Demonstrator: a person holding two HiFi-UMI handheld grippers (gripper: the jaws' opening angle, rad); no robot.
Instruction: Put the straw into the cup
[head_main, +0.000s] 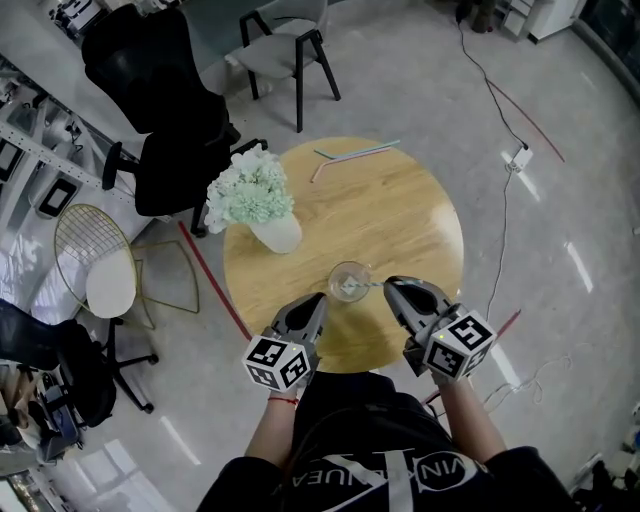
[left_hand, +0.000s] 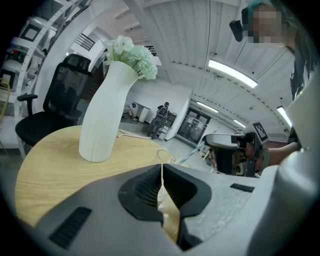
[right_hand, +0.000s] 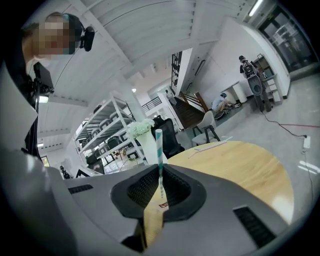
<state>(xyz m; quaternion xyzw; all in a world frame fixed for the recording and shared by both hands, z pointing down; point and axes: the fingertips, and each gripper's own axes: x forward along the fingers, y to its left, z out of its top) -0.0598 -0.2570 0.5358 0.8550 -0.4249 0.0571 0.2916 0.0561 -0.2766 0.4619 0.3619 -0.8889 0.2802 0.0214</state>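
The round wooden surface (head_main: 400, 220) lies below me, with a white vase (head_main: 278, 232) of pale flowers near its left edge. My left tongs (head_main: 318, 300) hover over the near edge, pressed together on nothing. My right tongs (head_main: 392, 285) are just beside them, pinching the striped straw (right_hand: 159, 150). The clear cup (head_main: 349, 282) stands upright between the two tongs' tips, and the straw's free end reaches to its rim. Two spare straws (head_main: 355, 155) lie at the far edge, well apart from the cup.
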